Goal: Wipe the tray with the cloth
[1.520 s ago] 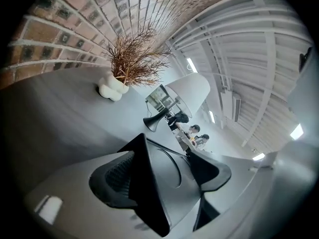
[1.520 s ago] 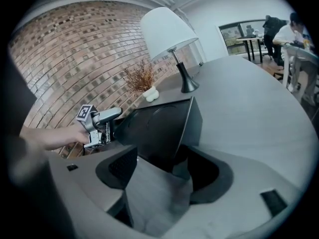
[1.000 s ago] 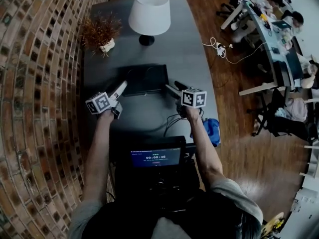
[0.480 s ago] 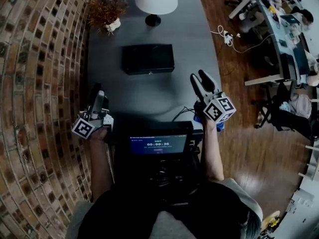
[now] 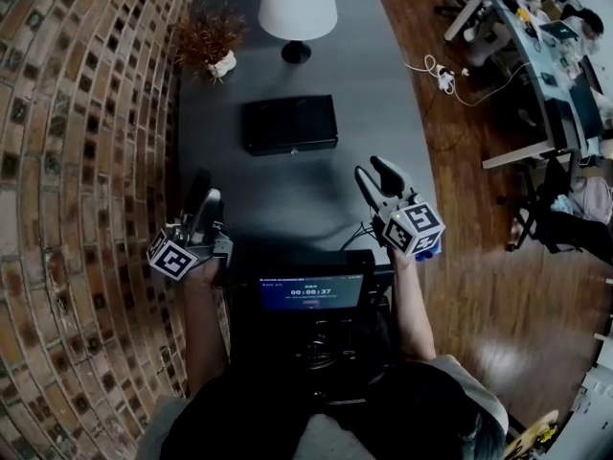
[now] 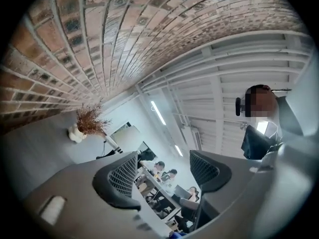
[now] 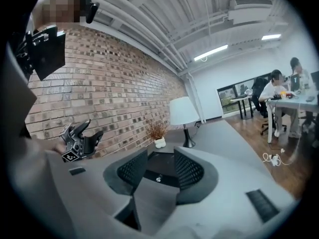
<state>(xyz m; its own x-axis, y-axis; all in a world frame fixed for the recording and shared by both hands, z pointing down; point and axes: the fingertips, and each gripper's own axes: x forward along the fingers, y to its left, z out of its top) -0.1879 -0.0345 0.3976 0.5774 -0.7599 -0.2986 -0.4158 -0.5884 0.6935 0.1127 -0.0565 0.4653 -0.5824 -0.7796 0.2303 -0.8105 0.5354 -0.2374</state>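
Observation:
The black tray [image 5: 289, 125] lies flat mid-table on the grey table [image 5: 287, 185]; in the right gripper view the black tray [image 7: 160, 172] shows beyond the jaws. My left gripper [image 5: 202, 202] is near the table's left edge, well short of the tray and tilted up toward the brick wall. Its jaws are wide and closing a little, with nothing between them [image 6: 162, 158]. My right gripper [image 5: 374, 174] hangs right of and nearer than the tray. Its jaws are closing around nothing [image 7: 160, 159]. A blue sliver [image 5: 436, 247] peeks from under its marker cube; I cannot tell whether it is the cloth.
A white lamp [image 5: 298, 8] and a dried plant in a pot [image 5: 207, 42] stand at the table's far end. A dark screen [image 5: 311, 293] sits at the near edge, with a cable [image 5: 347, 222] beside it. Brick wall runs along the left; people sit at desks [image 5: 536, 8] far right.
Both grippers have drawn back from the tray toward me, the left one out to the left edge, the right one out to the right. The right jaws have narrowed.

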